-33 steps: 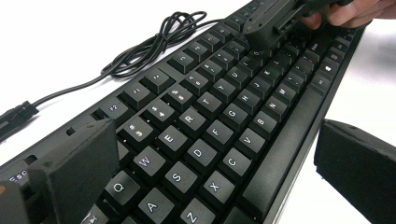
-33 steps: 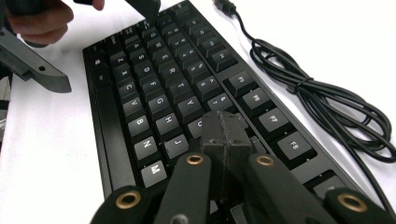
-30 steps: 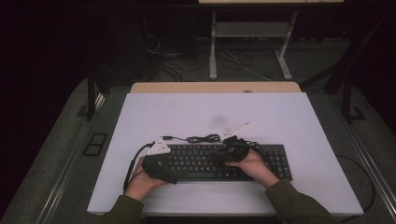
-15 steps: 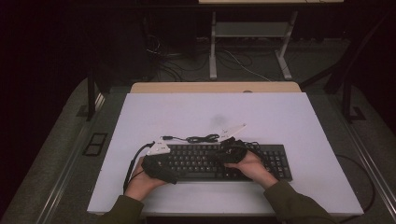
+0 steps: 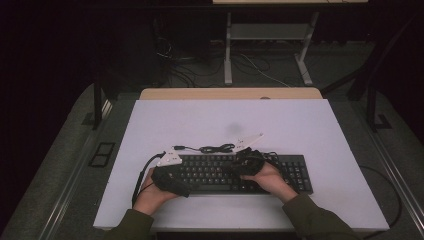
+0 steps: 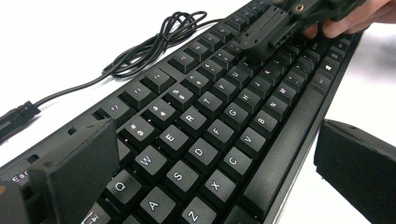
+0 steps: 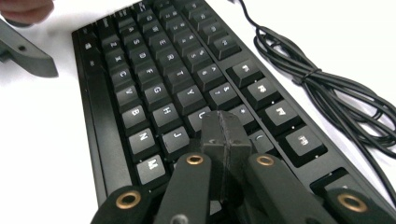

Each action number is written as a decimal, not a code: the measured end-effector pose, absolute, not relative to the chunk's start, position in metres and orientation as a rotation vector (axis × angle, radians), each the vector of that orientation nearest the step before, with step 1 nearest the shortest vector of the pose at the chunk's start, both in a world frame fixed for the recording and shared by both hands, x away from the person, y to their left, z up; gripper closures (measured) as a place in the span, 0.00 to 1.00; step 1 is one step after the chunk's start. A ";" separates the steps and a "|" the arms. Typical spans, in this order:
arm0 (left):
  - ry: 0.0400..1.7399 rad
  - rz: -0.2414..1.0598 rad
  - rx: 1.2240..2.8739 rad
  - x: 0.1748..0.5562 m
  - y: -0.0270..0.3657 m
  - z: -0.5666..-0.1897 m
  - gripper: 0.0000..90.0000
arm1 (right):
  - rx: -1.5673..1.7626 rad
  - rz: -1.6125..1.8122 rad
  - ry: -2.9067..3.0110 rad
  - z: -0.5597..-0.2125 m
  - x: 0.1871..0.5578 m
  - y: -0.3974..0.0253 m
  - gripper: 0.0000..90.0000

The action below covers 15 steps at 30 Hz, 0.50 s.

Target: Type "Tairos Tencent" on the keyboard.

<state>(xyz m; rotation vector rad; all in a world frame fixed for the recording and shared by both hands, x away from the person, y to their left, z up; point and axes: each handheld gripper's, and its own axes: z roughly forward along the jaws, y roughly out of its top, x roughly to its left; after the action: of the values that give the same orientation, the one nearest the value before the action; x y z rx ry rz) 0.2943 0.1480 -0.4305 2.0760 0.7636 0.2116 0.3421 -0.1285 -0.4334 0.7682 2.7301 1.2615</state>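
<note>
Your right gripper (image 7: 223,128) has crept left along the black plastic keyboard (image 5: 210,172), jaws pressed together empty over I/K; left gripper (image 6: 210,172), spread wide, still braces the end.

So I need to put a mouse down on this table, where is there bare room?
The white table is bare beyond the keyboard and its coiled cable, up to the far edge, and right of the keyboard. The near strip is crowded by the left gripper, right gripper and forearms.
</note>
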 end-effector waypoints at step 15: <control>0.766 0.223 2.072 0.294 0.149 -0.430 0.00 | 0.807 1.364 2.687 -0.426 0.343 -0.137 0.82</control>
<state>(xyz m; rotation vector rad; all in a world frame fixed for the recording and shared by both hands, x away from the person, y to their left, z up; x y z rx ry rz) 0.2944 0.1487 -0.4300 2.0721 0.7659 0.2229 0.3428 -0.1373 -0.4255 0.8071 2.6868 1.3642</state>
